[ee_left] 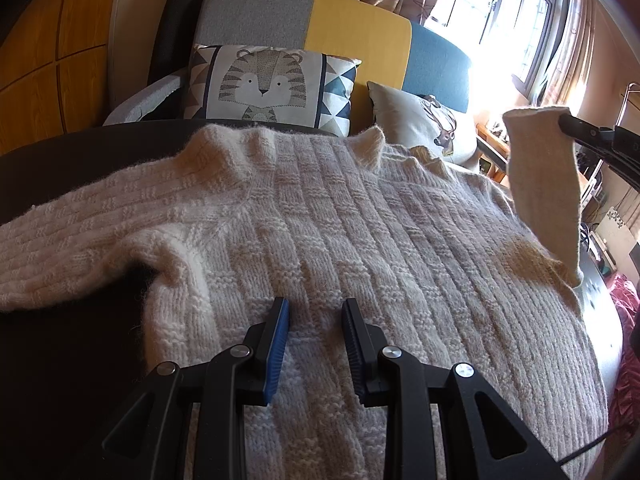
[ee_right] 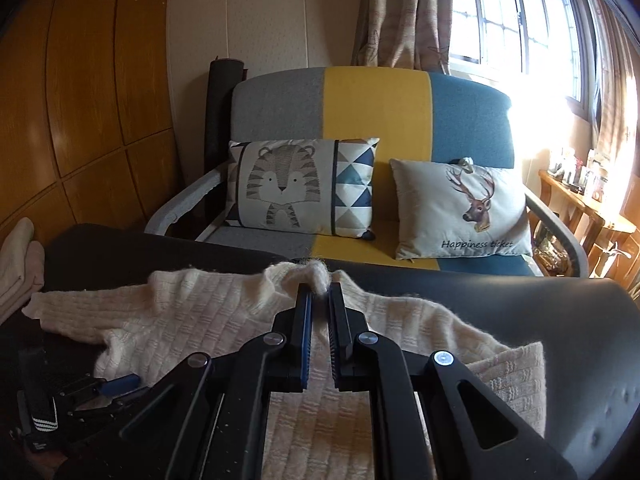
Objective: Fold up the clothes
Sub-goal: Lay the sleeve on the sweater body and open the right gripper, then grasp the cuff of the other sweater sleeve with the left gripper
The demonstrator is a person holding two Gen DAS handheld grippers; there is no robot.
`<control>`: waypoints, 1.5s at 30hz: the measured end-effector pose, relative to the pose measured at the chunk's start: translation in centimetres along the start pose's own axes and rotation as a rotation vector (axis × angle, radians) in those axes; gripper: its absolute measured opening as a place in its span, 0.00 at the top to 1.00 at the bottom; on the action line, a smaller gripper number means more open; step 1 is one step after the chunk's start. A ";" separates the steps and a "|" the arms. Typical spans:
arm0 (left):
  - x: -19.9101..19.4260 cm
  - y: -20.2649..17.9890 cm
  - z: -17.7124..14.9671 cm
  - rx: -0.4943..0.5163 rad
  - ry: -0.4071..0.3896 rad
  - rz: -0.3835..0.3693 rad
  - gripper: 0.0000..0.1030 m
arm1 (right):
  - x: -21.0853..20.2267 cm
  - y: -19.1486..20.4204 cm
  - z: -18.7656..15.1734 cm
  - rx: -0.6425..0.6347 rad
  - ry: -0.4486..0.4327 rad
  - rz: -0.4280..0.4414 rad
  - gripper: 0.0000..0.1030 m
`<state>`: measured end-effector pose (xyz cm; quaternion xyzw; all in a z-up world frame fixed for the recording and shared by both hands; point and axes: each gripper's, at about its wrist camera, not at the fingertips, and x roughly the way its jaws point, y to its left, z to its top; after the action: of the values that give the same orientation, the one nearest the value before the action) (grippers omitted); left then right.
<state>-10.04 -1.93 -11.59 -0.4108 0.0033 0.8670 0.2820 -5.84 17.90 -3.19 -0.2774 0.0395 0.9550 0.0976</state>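
1. Left wrist view: a cream knitted sweater (ee_left: 340, 216) lies spread flat on a dark round table (ee_left: 72, 360), collar toward the sofa (ee_left: 360, 28). Its left sleeve (ee_left: 60, 248) stretches out toward the table's left edge.
2. The left gripper (ee_left: 316, 308) hovers low over the body of the sweater near the hem, jaws apart, holding nothing.
3. In the same view the right sleeve (ee_left: 544, 184) is lifted clear of the table, its cuff pinched by the right gripper (ee_left: 562, 120) entering from the right edge.
4. Right wrist view: the right gripper (ee_right: 319, 294) has its jaws closed on a tuft of cream knit, which I take to be that cuff; the view is too close to confirm the exact part.
5. Step in hand, as judged: folding the right sleeve inward across the body. The next move calls for carrying the cuff over the chest and laying it flat, with the left gripper free to pin the body or take the left sleeve.
6. Edges and room: bare table shows to the left and right of the sweater. The tiger cushion (ee_right: 304, 188) and deer cushion (ee_right: 460, 208) sit beyond the far rim, well apart from the work.
7. Folded cloth (ee_right: 20, 264) lies at the far left, clear of the fold path.
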 end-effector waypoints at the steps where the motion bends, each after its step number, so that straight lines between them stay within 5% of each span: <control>1: 0.0 0.0 0.0 -0.001 0.000 -0.001 0.74 | 0.7 0.7 -0.1 -0.004 0.007 0.010 0.92; 8: -0.1 0.5 0.0 -0.020 -0.001 -0.023 0.74 | 5.1 4.5 -1.6 -0.036 0.091 0.050 0.92; 17: 0.0 0.6 0.5 -0.047 0.027 -0.030 0.73 | 8.8 3.8 -4.7 0.007 0.232 0.120 0.92; 19: 0.1 0.1 1.0 -0.041 0.043 -0.008 0.73 | 9.1 3.4 -5.4 0.027 0.267 0.133 0.85; 25: 0.6 -1.7 2.5 0.003 0.079 -0.010 0.73 | 4.8 0.6 -6.7 0.094 0.238 0.187 0.81; 29: 0.9 -3.0 4.0 -0.017 0.076 -0.061 0.73 | 0.1 -3.2 -8.4 0.169 0.182 0.135 0.60; 37: 4.7 -7.3 4.9 -0.065 0.196 -0.157 0.72 | -3.8 -9.5 -13.5 0.337 0.181 0.044 0.60; 45: 5.8 -8.2 5.3 -0.200 0.145 -0.220 0.71 | -3.2 -12.2 -15.4 0.504 0.187 0.080 0.59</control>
<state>-12.68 9.06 -10.41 -0.4961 -0.1076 0.7950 0.3321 7.43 27.26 -14.72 -0.3297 0.2955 0.8883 0.1217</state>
